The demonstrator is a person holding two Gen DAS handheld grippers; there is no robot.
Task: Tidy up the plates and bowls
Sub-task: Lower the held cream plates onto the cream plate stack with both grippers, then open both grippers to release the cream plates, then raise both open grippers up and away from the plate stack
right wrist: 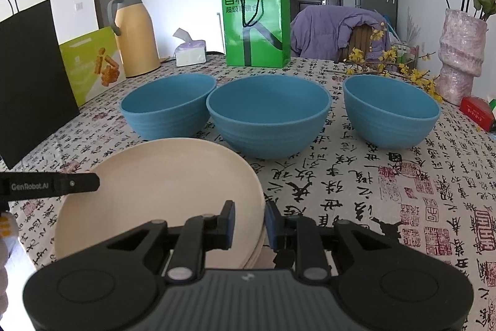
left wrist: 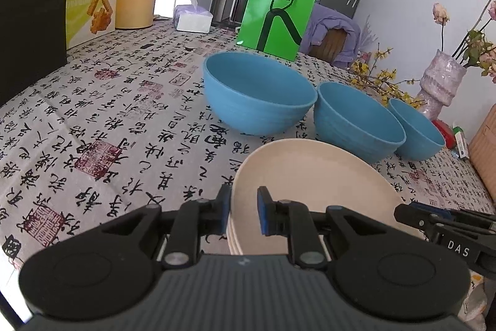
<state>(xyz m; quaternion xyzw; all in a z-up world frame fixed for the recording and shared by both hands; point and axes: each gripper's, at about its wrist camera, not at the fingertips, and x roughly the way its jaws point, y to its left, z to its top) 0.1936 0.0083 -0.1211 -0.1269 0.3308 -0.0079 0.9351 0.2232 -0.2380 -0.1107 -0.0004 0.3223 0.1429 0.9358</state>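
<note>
The left gripper (left wrist: 243, 211) pinches the plates' (left wrist: 310, 191) left rim, the right gripper (right wrist: 249, 224) their right rim. Just beyond the stack, three blue bowls (right wrist: 269, 120) stand in a row, a green bag (right wrist: 255, 24) and vase (right wrist: 460, 51) behind them.

A stack of cream plates (right wrist: 161, 191) is seen lying flat at the near edge of the patterned tablecloth; several rims are visible at its edge. Behind it, three empty blue bowls are set upright in a row: the left bowl (right wrist: 169, 104) and the middle bowl (right wrist: 268, 117) almost touching, the right bowl (right wrist: 390, 110) somewhat apart.
</note>
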